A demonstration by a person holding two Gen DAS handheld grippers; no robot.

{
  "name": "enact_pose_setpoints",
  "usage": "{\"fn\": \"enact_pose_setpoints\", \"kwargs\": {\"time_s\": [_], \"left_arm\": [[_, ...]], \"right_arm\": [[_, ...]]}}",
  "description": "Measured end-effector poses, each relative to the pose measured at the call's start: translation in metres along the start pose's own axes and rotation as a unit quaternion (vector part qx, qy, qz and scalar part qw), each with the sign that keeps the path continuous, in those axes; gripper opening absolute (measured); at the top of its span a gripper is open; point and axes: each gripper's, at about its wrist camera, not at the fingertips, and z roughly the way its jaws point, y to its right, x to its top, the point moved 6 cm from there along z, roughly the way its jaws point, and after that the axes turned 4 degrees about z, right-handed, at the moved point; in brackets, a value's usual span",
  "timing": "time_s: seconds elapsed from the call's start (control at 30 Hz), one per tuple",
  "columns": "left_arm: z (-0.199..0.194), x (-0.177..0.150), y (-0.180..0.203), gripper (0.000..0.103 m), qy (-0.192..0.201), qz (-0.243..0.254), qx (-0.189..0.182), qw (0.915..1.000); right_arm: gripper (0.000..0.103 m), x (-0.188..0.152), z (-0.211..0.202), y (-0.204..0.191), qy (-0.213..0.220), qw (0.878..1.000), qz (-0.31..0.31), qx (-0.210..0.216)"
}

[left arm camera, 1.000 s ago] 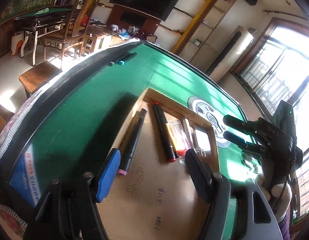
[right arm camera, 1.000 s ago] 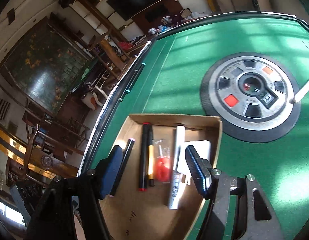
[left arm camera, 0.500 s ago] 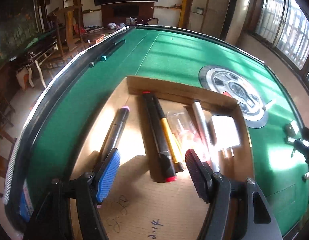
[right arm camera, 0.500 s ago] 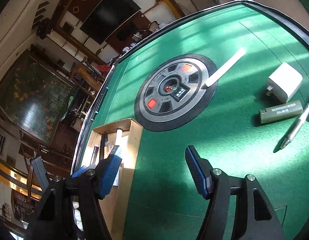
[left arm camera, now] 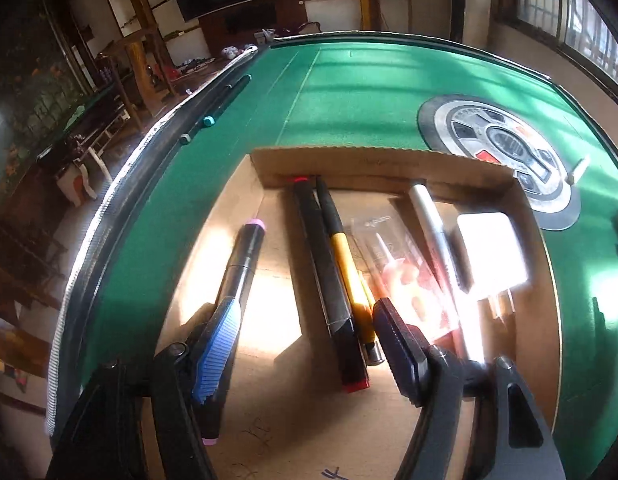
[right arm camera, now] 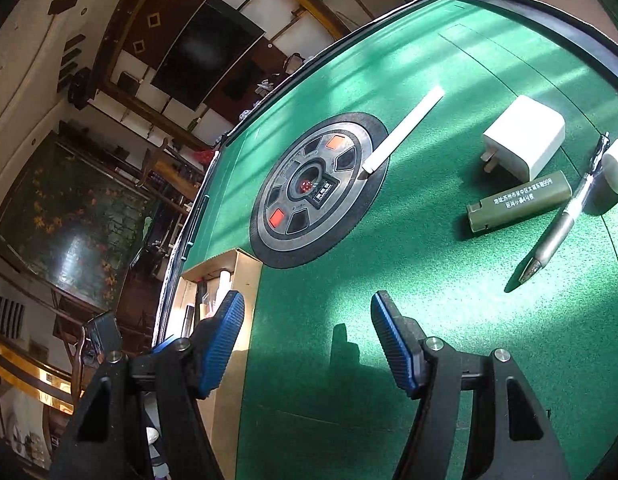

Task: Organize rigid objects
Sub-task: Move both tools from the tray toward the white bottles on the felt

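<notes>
A cardboard tray (left arm camera: 381,164) lies on the green felt table. In it lie a pink-capped marker (left arm camera: 245,256), a black marker with red ends (left arm camera: 325,280), a yellow pen (left arm camera: 347,272), a clear packet (left arm camera: 405,280), a silver pen (left arm camera: 433,232) and a white charger (left arm camera: 491,252). My left gripper (left arm camera: 305,306) hovers open over the markers, holding nothing. My right gripper (right arm camera: 307,300) stands open over bare felt, just right of the tray (right arm camera: 245,276). Ahead of it on the right lie a second white charger (right arm camera: 525,142), a green lighter (right arm camera: 519,206), a grey pen (right arm camera: 557,236) and a white stick (right arm camera: 405,130).
A round dice panel (right arm camera: 319,188) sits in the table's middle, with the white stick's end resting on it. Two teal-tipped markers (left arm camera: 207,120) lie by the left rail. A white rounded object (right arm camera: 617,164) shows at the right edge. Chairs and furniture stand beyond the table.
My left gripper swung round and dropped closer over the tray's pens. My right gripper left the tray and moved right across the felt; the charger, lighter and pen came into its view.
</notes>
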Motion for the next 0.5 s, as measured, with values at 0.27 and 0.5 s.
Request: {"fn": "enact_pose_setpoints", "kwargs": {"time_s": [0.27,0.5], "left_arm": [[-0.019,-0.002,-0.015,0.073,0.005,-0.050,-0.079,0.9956],[-0.102,-0.001,0.003,0.081,0.106,-0.068,-0.186,0.9745]], "right_arm": [[0.065,0.015,-0.020,0.026,0.021,1.000,0.017,-0.005],[0.068,0.058,-0.083,0.088,0.101,0.992,0.056,-0.059]]}}
